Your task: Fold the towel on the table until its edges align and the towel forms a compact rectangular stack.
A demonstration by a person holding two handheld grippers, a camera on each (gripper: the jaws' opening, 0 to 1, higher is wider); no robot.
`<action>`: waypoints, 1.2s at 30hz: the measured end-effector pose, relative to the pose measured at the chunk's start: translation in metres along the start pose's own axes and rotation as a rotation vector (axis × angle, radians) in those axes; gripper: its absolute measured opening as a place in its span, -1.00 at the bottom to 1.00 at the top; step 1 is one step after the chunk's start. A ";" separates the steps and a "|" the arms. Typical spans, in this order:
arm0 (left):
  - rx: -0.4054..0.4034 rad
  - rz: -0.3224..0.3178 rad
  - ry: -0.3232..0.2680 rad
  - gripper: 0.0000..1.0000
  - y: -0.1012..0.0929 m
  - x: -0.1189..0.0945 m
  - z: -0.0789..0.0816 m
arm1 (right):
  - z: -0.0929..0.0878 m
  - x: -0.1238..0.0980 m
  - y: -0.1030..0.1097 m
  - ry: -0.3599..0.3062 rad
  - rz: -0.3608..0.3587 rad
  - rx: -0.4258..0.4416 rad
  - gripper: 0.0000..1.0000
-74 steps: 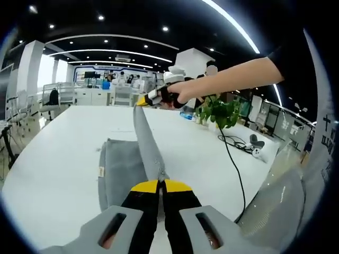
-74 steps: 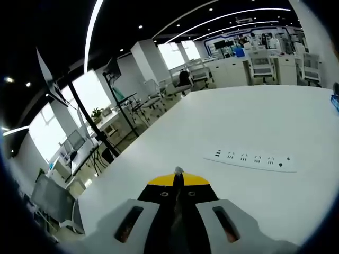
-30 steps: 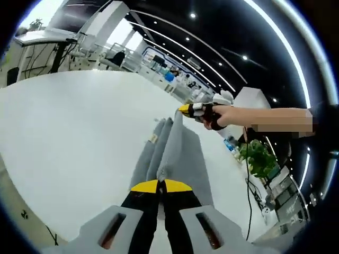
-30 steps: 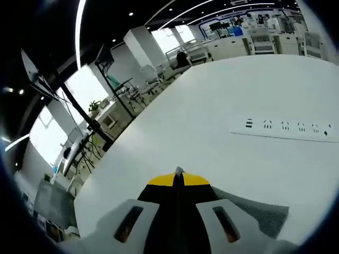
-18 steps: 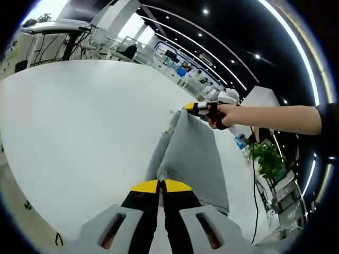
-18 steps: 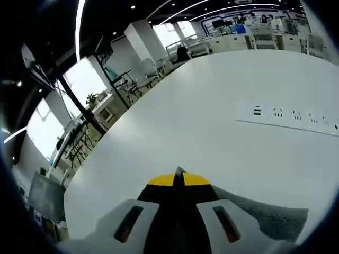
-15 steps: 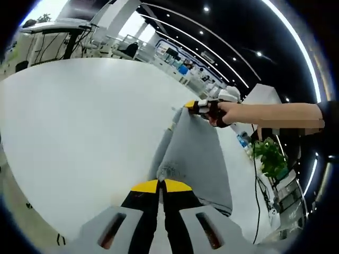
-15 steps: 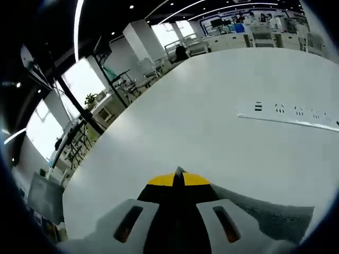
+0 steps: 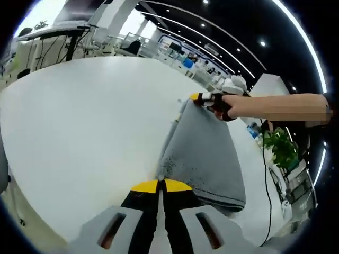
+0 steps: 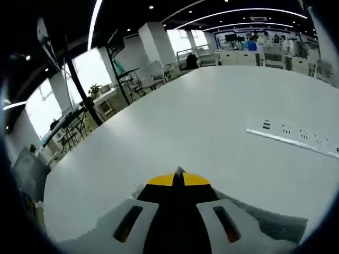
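Stretching across the centre of the left gripper view, the grey towel lies on the white table, pinched at both ends. The left gripper, at bottom centre, has its jaws clamped together on the near corner. At upper right the right gripper, held in a hand, grips the far corner. A plant and a cable sit at the right edge. In the right gripper view, the right gripper is closed at bottom centre, a strip of towel showing lower right. A power strip lies on the table at right, and office chairs stand beyond its far edge.
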State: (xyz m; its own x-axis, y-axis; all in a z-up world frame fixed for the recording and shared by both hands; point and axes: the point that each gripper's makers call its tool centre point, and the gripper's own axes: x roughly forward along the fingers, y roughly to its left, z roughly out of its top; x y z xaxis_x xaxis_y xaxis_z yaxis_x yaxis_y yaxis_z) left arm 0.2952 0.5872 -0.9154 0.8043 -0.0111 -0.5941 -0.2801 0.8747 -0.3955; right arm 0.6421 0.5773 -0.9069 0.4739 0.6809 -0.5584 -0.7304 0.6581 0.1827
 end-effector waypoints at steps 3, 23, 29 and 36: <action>0.021 0.015 0.008 -0.95 0.000 0.001 -0.001 | 0.000 0.001 0.004 0.028 -0.007 -0.061 -0.96; 0.233 -0.024 -0.008 -0.51 -0.012 0.006 0.030 | -0.007 -0.063 0.003 -0.025 0.019 -0.050 -0.44; 0.246 -0.027 -0.028 -0.48 -0.011 0.024 0.053 | -0.022 -0.083 -0.027 -0.018 -0.022 0.030 -0.43; 0.295 -0.053 -0.046 -0.47 -0.014 0.047 0.080 | -0.034 -0.102 -0.047 -0.003 -0.044 0.053 -0.42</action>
State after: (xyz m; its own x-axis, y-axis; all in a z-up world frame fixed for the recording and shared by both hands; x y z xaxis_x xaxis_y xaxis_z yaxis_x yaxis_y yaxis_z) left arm 0.3790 0.6132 -0.8812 0.8383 -0.0442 -0.5435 -0.0783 0.9766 -0.2003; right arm 0.6113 0.4662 -0.8861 0.5062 0.6517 -0.5648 -0.6819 0.7035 0.2006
